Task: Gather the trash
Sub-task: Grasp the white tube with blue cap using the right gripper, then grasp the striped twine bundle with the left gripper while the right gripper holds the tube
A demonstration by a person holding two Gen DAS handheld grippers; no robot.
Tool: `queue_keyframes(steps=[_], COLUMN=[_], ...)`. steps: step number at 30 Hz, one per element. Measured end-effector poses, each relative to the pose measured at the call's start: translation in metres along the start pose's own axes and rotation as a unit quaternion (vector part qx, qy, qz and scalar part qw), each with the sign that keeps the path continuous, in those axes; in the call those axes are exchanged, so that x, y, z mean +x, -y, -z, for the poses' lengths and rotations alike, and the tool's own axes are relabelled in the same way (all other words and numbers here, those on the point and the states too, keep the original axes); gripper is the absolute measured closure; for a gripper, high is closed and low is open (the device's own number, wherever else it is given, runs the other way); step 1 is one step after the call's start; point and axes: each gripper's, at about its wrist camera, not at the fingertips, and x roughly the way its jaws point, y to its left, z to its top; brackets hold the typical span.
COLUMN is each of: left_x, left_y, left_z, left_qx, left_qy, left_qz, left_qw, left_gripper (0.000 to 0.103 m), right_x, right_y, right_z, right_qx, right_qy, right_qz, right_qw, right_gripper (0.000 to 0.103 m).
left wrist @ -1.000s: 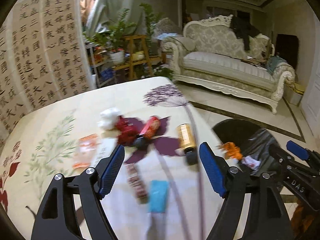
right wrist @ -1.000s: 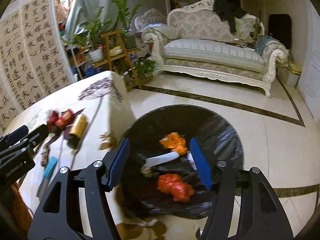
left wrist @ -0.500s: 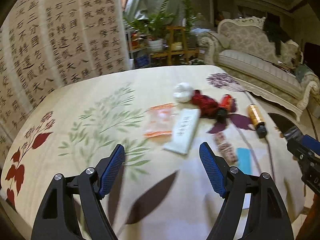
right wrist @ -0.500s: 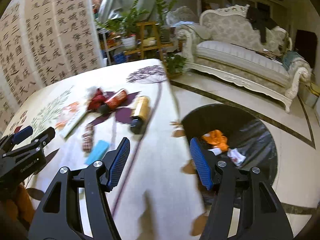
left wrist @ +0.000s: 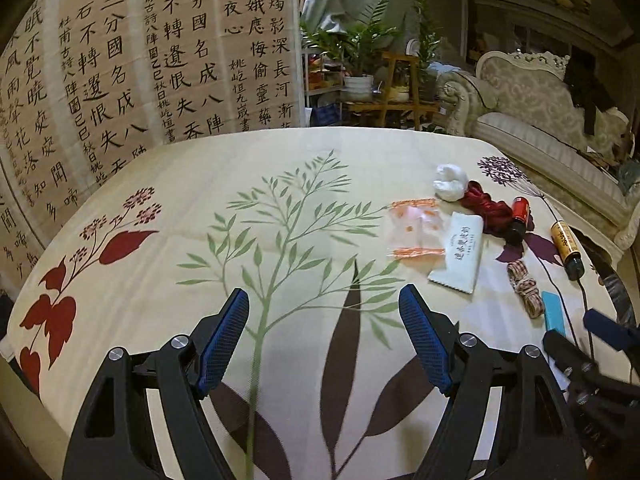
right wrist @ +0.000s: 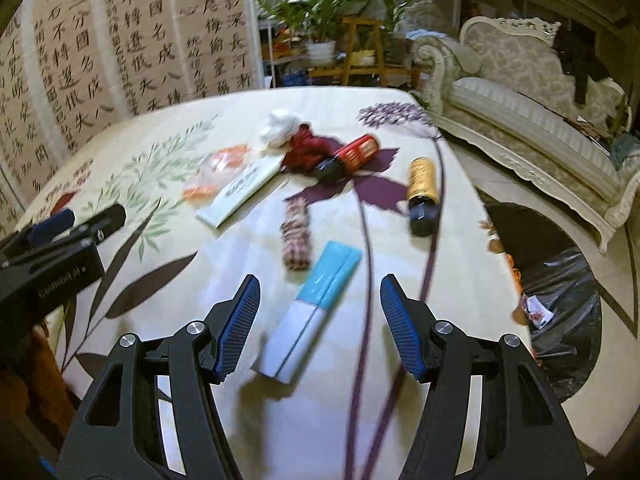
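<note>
Trash lies on the floral tablecloth [left wrist: 200,200]: a white paper wad [left wrist: 451,182], a red wrapper [left wrist: 486,206], a red bottle [right wrist: 356,156], a gold bottle [right wrist: 421,188], an orange-white packet [left wrist: 416,232], a white sachet [left wrist: 460,256], a patterned roll [right wrist: 295,236] and a blue-white box [right wrist: 316,312]. My right gripper [right wrist: 320,326] is open, hovering just above the box, fingers astride it. My left gripper [left wrist: 324,340] is open and empty over bare cloth, left of the trash. A black-lined bin [right wrist: 560,300] with trash stands off the table's right edge.
A calligraphy screen [left wrist: 140,60] stands behind the table. Plants on a wooden stand [left wrist: 392,80] and a cream sofa [left wrist: 540,120] are at the back right. The left gripper shows at the left of the right wrist view [right wrist: 60,236].
Both grippers have swung left, away from the bin and over the table. The right gripper now hovers over the blue-white box; the left faces the bare left part of the cloth.
</note>
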Motion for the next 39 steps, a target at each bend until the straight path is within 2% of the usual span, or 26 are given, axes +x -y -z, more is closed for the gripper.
queue_keyframes(steps=[2,4,11,13,20,26,39], left_x=[0.0,0.0,0.0,-0.001,-0.002,-0.004,-0.003], left_y=[-0.002,-0.003,0.003,0.006,0.015,0.027,0.088], left_z=[0.001,0.002,0.002,0.002,0.003,0.002,-0.006], left_qx=[-0.002,-0.003,0.0,0.003,0.008,0.02,0.058], left_qy=[-0.002,-0.002,-0.004,-0.003,-0.008,-0.007,-0.011], left_qz=[0.002,0.004,0.012,0.014,0.022,0.029,0.067], left_qw=[1.0,1.0,0.9999,0.9999,0.9997,0.9994,0.996], left_gripper=[0.028,0.028,0.028,0.028,0.028,0.028,0.028], right_x=[0.003,0.004,0.001,0.001,-0.004,-0.019,-0.034], right_y=[-0.001,0.002,0.008,0.008,0.009,0.018,0.085], right_z=[0.003,0.006,0.007,0.008,0.008,0.002,-0.002], right_qx=[-0.006,-0.007,-0.009,-0.013,-0.014,-0.003,0.055], right_qy=[-0.009,-0.016,-0.017,-0.017,-0.012,0.014,0.045], right_qz=[0.007,0.012,0.021,0.018,0.007,0.012,0.049], right_qw=[1.0,1.0,1.0,1.0,1.0,1.0,0.996], right_gripper=[0.044,0.055,0.075,0.084,0.09,0.09,0.09])
